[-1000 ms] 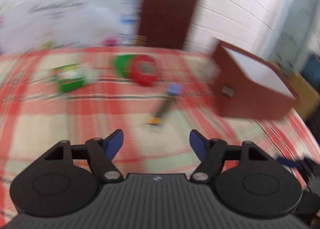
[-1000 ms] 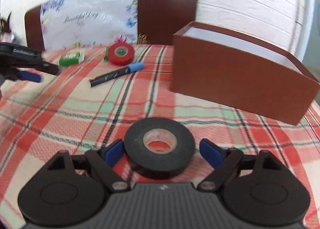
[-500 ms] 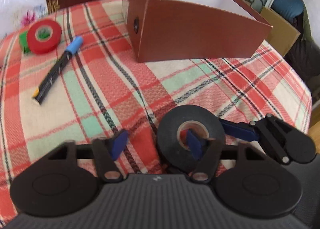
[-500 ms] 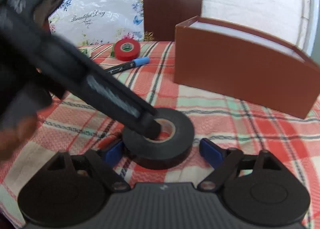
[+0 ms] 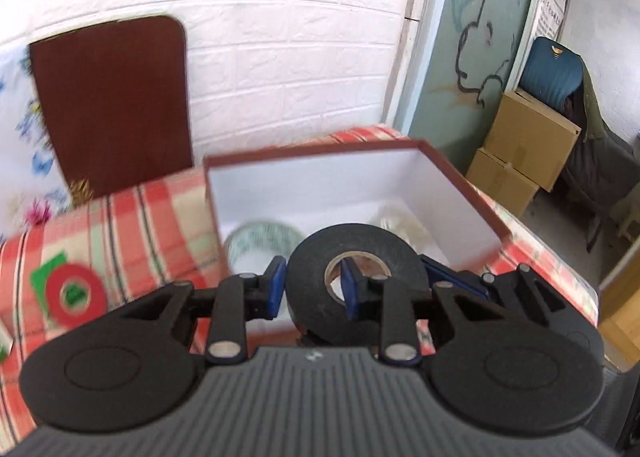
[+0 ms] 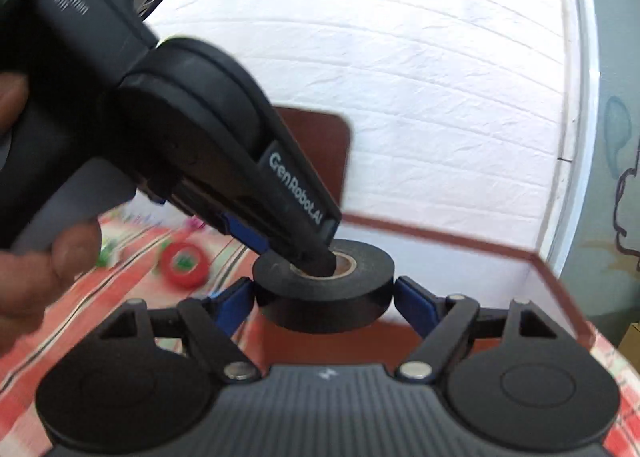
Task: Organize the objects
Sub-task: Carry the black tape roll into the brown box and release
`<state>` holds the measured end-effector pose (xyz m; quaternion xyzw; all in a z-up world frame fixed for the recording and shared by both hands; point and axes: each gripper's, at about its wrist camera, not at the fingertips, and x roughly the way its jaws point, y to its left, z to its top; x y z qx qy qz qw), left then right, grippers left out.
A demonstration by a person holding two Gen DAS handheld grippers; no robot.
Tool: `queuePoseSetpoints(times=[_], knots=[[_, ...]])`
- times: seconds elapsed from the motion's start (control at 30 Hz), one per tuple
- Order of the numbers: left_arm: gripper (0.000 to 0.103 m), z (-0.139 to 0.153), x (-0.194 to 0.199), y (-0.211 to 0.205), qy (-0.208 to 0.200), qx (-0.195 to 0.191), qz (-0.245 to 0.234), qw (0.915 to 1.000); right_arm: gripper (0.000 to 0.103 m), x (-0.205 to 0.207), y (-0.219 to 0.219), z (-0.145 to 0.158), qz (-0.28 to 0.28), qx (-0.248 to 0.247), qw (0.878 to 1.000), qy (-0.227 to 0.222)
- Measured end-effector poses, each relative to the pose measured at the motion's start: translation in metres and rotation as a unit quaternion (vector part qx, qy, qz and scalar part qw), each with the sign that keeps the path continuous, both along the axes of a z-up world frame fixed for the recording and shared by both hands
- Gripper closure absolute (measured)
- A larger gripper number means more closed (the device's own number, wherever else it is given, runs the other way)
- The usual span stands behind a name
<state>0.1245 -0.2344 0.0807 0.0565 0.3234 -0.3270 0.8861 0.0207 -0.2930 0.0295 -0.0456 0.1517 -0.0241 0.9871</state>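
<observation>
— Black tape roll [image 5: 354, 281], is that what both tools are on?

— Yes. In the left wrist view the left gripper [image 5: 312, 287] has one blue pad on the roll's outer wall at nine o'clock and the other pad down inside the cardboard core, so its fingers are clamped across one side of the ring. Its jaws have just been closing, with that wall of tape between them.

— And the right gripper?

— In the right wrist view the right gripper [image 6: 324, 297] has its two blue pads at nine and three o'clock of the same black tape roll [image 6: 324, 285], touching the outer edge on both sides. It is closed on the roll across its full width. The left tool comes in from ten o'clock, tip in the core, with a person's hand [image 6: 36, 249] on it at the left edge.

— Where does the roll sit?

— Held up off the checked tablecloth [image 5: 132, 225], in front of the near wall of the brown box [image 5: 460, 185]. The box is open on top and white inside.

— Anything in the box?

— Two pale rolls, blurred: a greenish printed one [image 5: 260, 237] at ten o'clock of the black roll and a clear one [image 5: 396, 221] at one o'clock.

— What else lies on the cloth?

— A red tape roll [image 5: 76, 293] at nine o'clock, lying on something green. A brown chair back [image 5: 112, 101] stands behind the table against a white brick wall [image 5: 300, 37].
</observation>
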Motion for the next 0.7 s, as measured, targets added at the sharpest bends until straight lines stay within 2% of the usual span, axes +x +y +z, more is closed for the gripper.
queuePoseSetpoints(times=[0.3,0.33,0.5,0.57,0.7], knots=[[0.071,-0.016,0.03,-0.05,0.021,0.021,-0.001,0.9996,0.023,0.049,-0.041,-0.02,-0.041,0.002,0.998,0.048],[0.071,-0.018,0.03,-0.052,0.022,0.024,0.004,0.9994,0.021,0.049,-0.043,-0.022,-0.053,0.003,0.998,0.045],[0.07,-0.013,0.013,-0.046,-0.003,0.046,0.011,0.9989,0.019,0.027,-0.043,-0.021,-0.069,0.033,0.997,0.026],[0.063,-0.008,0.004,-0.04,-0.019,0.059,0.018,0.9979,0.019,0.016,-0.043,-0.02,-0.077,0.054,0.995,0.021],[0.062,0.0,-0.016,-0.025,-0.038,0.073,0.032,0.9961,0.019,-0.007,-0.047,-0.014,-0.087,0.088,0.992,0.015]])
